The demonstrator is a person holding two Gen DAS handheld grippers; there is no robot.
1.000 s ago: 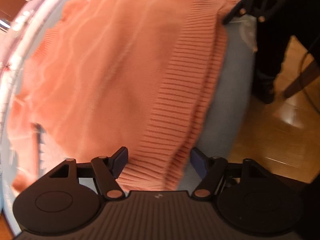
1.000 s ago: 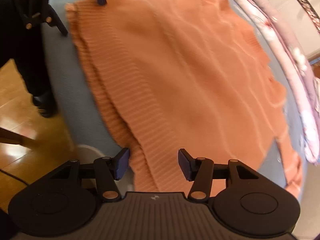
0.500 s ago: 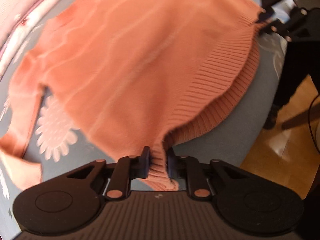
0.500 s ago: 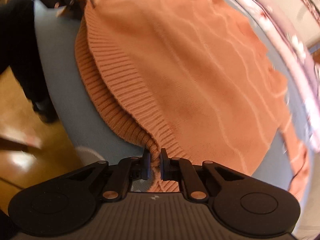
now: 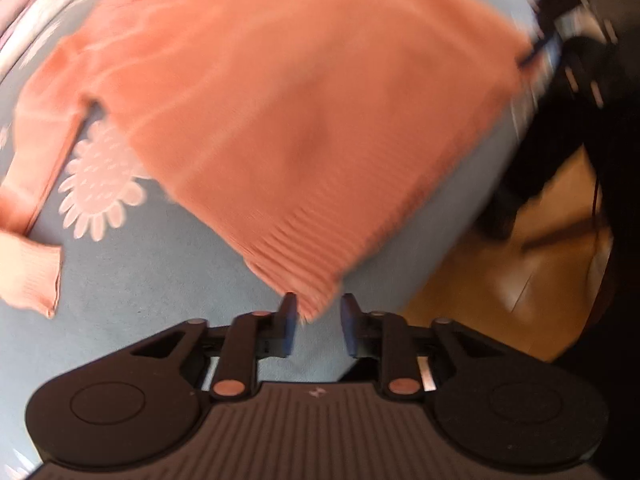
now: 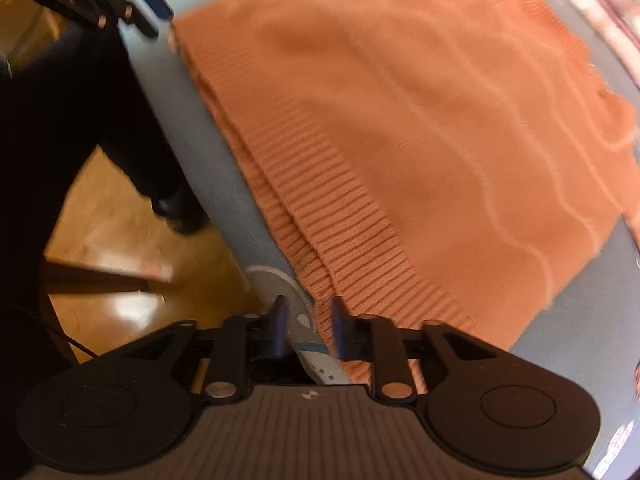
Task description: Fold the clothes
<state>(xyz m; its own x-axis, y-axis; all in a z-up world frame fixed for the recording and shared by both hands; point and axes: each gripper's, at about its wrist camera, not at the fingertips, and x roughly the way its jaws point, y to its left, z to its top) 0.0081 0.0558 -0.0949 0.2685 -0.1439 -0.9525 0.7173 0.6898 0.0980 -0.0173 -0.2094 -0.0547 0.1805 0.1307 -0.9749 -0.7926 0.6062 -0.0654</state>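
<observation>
Both grippers' jaws, clamped on the hem half a second ago, are opening now.
Left gripper (image 5: 318, 322) and right gripper (image 6: 306, 322) stand narrowly parted around the orange sweater's (image 5: 288, 112) ribbed corners on the blue bedsheet (image 5: 160, 280).

sweater (image 5: 304, 120) flat on bed (image 5: 160, 280) | hem along bed's edge | floor (image 5: 520, 280) beyond the edge

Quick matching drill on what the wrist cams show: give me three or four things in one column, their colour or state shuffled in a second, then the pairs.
Things:
1. sweater
2. bed cover
3. floor
4. left claw

Descriptions:
A. glossy brown wood
B. pale blue with white flower print
C. orange knit, ribbed hem
D. jaws opening, hem corner between them

Pairs: 1-C, 2-B, 3-A, 4-D
</observation>
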